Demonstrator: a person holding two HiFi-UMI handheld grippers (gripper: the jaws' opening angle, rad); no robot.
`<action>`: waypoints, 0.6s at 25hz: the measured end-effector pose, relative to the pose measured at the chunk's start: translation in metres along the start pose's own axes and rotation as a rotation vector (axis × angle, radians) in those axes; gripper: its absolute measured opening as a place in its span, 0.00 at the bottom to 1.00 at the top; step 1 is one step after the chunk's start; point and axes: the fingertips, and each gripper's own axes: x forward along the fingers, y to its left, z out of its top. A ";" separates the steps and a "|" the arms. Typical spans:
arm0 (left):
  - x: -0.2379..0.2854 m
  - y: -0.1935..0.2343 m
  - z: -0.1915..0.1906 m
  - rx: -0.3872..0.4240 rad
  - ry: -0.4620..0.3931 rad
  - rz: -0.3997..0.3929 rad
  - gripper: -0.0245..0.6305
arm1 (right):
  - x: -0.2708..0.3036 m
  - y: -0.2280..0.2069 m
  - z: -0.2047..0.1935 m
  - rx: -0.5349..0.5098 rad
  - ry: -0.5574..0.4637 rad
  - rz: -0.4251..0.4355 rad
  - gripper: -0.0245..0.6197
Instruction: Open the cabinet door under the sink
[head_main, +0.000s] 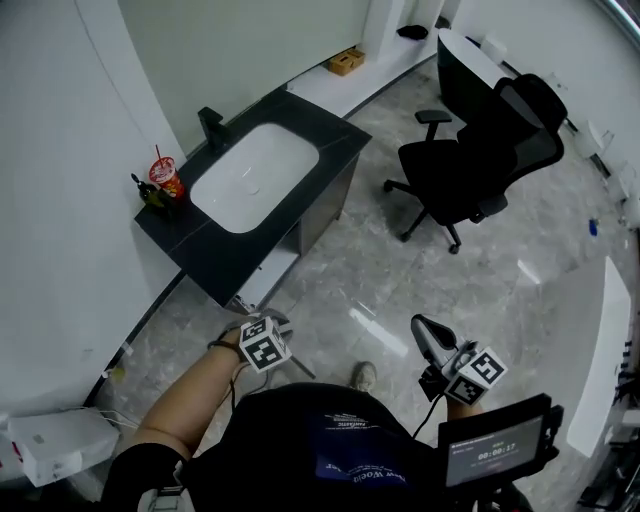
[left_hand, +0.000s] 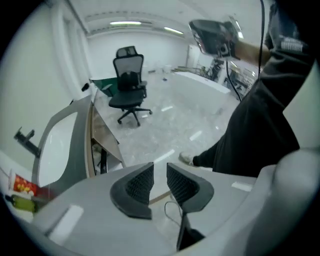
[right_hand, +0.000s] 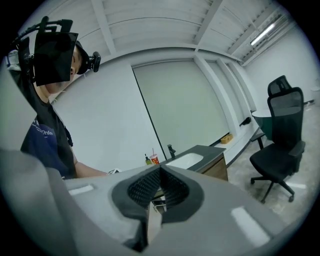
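Observation:
The sink cabinet (head_main: 325, 205) has a black counter (head_main: 330, 135) and a white basin (head_main: 255, 175). Its door (head_main: 268, 280) under the counter's near end hangs open, and in the left gripper view the door (left_hand: 106, 134) stands swung out with the dark inside showing. My left gripper (head_main: 262, 340) is raised just in front of that corner, touching nothing. Its jaws (left_hand: 160, 170) stand a narrow gap apart with nothing between them. My right gripper (head_main: 432, 335) is held up farther right, away from the cabinet. Its jaws (right_hand: 160, 170) are shut on nothing.
A black office chair (head_main: 470, 170) stands on the grey floor right of the cabinet. A faucet (head_main: 212, 128), a red cup (head_main: 165, 178) and a bottle (head_main: 148, 192) sit on the counter. A white box (head_main: 55, 445) lies by the wall at left.

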 end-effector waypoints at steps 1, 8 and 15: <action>-0.007 0.000 0.013 -0.056 -0.036 0.026 0.16 | -0.009 -0.007 0.004 -0.003 0.004 0.017 0.04; -0.035 0.000 0.102 -0.435 -0.331 0.239 0.06 | -0.054 -0.080 0.043 -0.089 0.053 0.125 0.04; -0.068 -0.016 0.181 -0.538 -0.562 0.345 0.04 | -0.070 -0.109 0.073 -0.141 0.091 0.255 0.04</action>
